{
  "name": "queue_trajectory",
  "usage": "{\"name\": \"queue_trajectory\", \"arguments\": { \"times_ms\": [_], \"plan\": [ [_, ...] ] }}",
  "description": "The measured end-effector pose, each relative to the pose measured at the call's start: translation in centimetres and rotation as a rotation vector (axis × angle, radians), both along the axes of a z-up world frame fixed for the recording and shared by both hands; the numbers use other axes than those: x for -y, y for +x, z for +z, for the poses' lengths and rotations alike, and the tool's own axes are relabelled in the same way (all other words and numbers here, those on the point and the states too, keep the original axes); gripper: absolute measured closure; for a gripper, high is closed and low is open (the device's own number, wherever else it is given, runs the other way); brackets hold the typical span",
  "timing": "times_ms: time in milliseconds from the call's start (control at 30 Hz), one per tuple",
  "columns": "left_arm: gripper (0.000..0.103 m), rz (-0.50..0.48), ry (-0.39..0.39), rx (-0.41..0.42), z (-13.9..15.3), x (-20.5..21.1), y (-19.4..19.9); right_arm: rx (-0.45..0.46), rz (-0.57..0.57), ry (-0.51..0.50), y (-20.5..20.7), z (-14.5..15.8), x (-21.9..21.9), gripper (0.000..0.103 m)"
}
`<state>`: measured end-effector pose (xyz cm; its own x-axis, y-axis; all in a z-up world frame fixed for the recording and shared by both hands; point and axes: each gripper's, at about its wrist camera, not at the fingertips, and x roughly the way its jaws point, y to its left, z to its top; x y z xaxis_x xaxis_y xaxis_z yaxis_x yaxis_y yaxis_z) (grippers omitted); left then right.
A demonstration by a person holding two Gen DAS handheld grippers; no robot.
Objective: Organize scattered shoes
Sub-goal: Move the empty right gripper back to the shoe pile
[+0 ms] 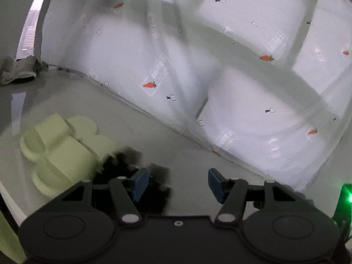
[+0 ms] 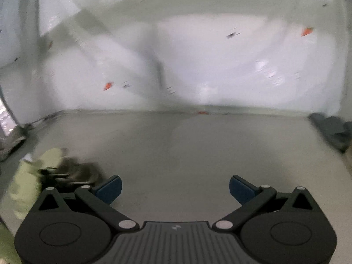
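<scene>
Evidently the pale green chunky foam slippers (image 1: 59, 151) lie paired on the grey floor (image 1: 154, 136), left of the left gripper (image 1: 176, 182); light, squashy, best pinched across a strap; both grippers' fingers (image 2: 110, 188) gape empty.

Pale-green slippers (image 1: 59, 151) (carrot-print sheet (image 1: 253, 88), seemingly)

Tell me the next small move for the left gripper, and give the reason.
Probably swing the left gripper left toward the pale green slippers on the floor. Its fingers stand open with nothing between them, and the slippers lie ahead, off to its left, beside a dark blurred thing that I cannot identify. The right gripper is open and empty too.
</scene>
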<state>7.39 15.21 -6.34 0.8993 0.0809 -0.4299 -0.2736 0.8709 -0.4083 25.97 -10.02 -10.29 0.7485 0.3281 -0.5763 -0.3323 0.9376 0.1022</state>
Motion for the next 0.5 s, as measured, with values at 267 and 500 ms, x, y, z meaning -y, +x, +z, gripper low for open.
{"name": "queue_trajectory", "arguments": {
  "times_ms": [267,500],
  "plan": [
    [0.042,-0.054,0.103,-0.106,-0.9,-7.8,0.3,-0.105,0.11,-0.036,0.5,-1.0,-15.1,0.001],
    [0.042,-0.088,0.074,-0.123,-2.8,-13.9,3.3,-0.161,0.06,-0.124,4.9,-3.2,-22.6,0.009]
  ]
}}
